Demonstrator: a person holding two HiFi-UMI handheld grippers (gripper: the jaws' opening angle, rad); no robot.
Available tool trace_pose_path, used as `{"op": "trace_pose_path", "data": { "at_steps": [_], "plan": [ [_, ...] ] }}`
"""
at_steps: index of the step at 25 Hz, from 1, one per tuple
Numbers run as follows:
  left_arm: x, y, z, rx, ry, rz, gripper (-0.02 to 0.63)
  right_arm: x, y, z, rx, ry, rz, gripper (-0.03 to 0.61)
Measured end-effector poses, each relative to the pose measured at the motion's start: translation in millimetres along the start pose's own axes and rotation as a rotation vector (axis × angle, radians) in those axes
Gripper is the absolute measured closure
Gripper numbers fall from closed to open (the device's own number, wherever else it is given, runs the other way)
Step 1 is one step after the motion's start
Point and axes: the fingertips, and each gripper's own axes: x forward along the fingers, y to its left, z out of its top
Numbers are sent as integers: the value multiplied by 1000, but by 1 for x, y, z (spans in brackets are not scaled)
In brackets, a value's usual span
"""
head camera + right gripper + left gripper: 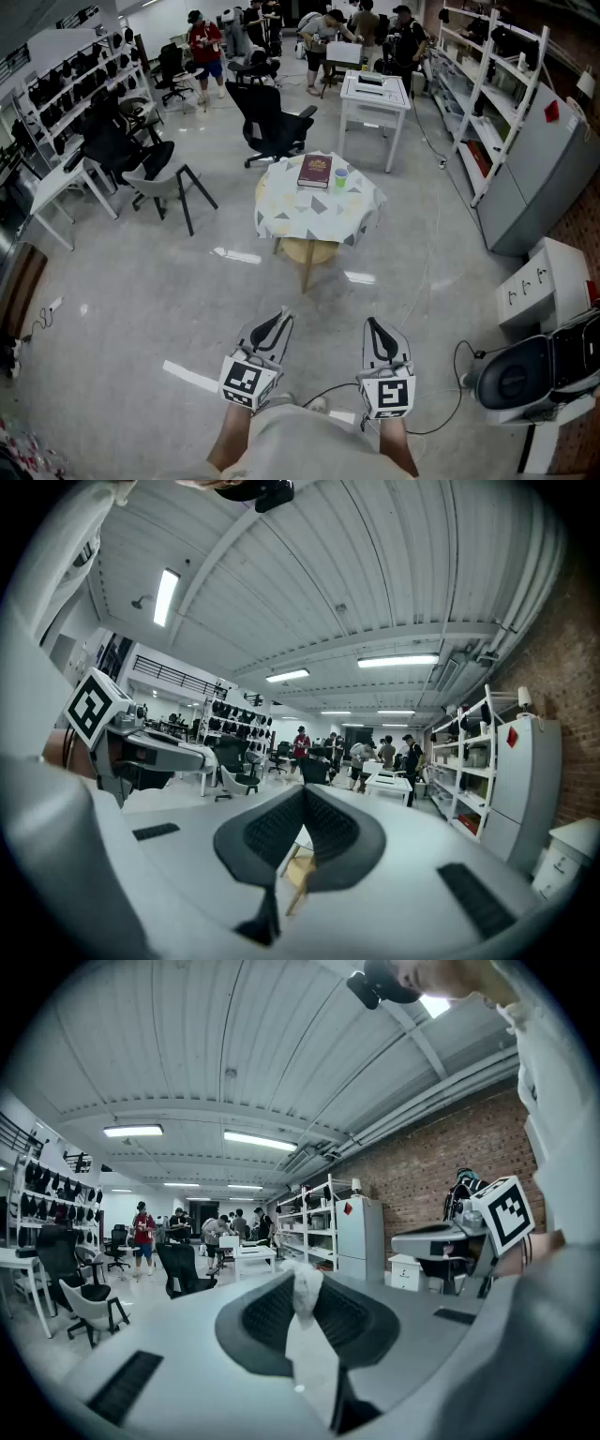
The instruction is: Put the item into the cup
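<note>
On a round table with a patterned cloth (281, 220), a few steps ahead of me, stands a small cup (340, 176) next to a dark red book (315, 172). Both grippers are held low and close to my body, far from the table. My left gripper (282, 319) is shut on a crumpled white item (305, 1290), which sticks up between its dark pads (267, 1316). In the head view the item is too small to make out. My right gripper (373, 324) is shut with its tips touching, and nothing is in it (303, 794).
Black office chairs (272, 122) and a white desk (373, 94) stand behind the table. Shelving (487, 103), a grey cabinet (544, 178), a white box (548, 281) and a black case (525, 370) line the right side. A cable (441, 412) lies on the floor. People work at the back.
</note>
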Motion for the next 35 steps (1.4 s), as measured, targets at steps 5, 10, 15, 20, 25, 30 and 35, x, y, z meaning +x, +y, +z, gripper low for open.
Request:
{"op": "trace_pose_path", "data": {
  "at_steps": [5, 10, 15, 20, 25, 30, 35],
  "plan": [
    [6, -10, 7, 10, -12, -3, 555, 0, -8, 4, 4, -11, 0, 572],
    [13, -14, 18, 41, -27, -5, 555, 7, -12, 6, 32, -38, 7, 572],
    [21, -6, 15, 43, -29, 7, 555, 21, -10, 5, 24, -38, 31, 572],
    [33, 7, 16, 40, -37, 11, 555, 38, -11, 4, 11, -30, 36, 571],
    [53, 28, 12, 33, -42, 6, 555, 64, -15, 0, 0, -22, 25, 571],
    [83, 57, 5, 19, -36, -9, 555, 98, -20, -5, -12, -2, 6, 571],
    [111, 85, 4, 19, -27, -41, 555, 135, -25, -6, -10, 5, -21, 571]
  ]
}}
